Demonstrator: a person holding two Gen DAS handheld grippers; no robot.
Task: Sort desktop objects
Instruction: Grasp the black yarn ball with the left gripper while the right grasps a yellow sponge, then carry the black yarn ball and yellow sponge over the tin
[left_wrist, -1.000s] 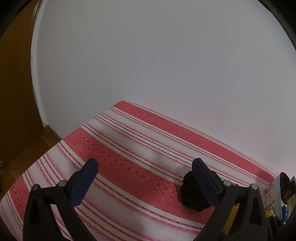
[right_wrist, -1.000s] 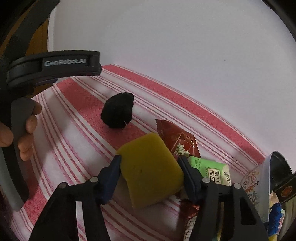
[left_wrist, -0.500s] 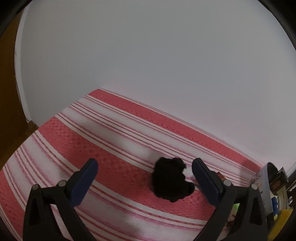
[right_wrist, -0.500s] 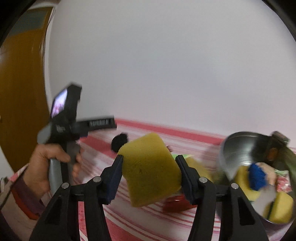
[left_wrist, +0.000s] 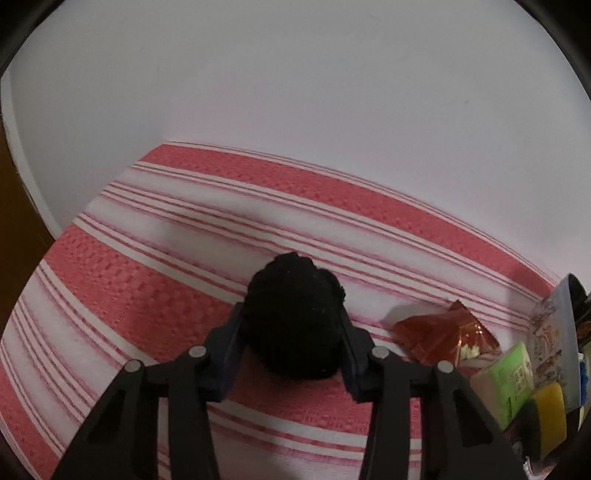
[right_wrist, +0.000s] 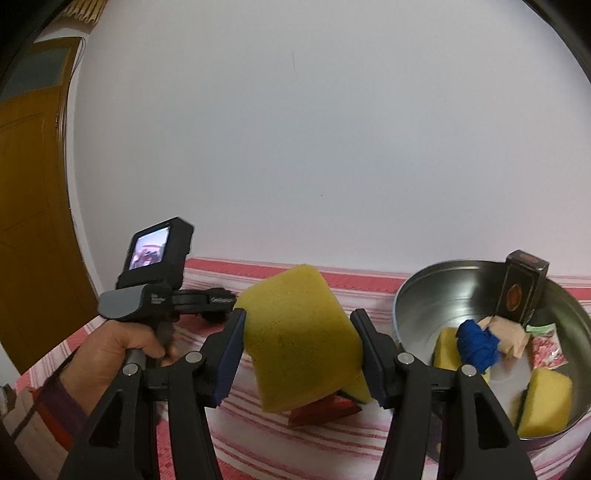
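My left gripper (left_wrist: 293, 325) is shut on a black fuzzy ball (left_wrist: 293, 317) that rests on the red-and-white striped cloth (left_wrist: 147, 266). My right gripper (right_wrist: 297, 339) is shut on a yellow sponge (right_wrist: 299, 339) and holds it above the cloth, left of a metal bowl (right_wrist: 417, 302). The bowl holds yellow sponges (right_wrist: 545, 404), a blue fuzzy ball (right_wrist: 476, 343), a dark box (right_wrist: 521, 295) and snack packets. The left gripper's body and the hand holding it show in the right wrist view (right_wrist: 155, 295).
A red snack packet (left_wrist: 443, 334), a green packet (left_wrist: 509, 380) and a yellow sponge (left_wrist: 550, 417) lie right of the black ball. The bowl's rim (left_wrist: 557, 332) is at the far right. A white wall rises behind the table; a brown door (right_wrist: 33, 221) stands left.
My left gripper moved up to the black ball and closed on it. My right gripper lifted the yellow sponge off the cloth and swung right towards the metal bowl.
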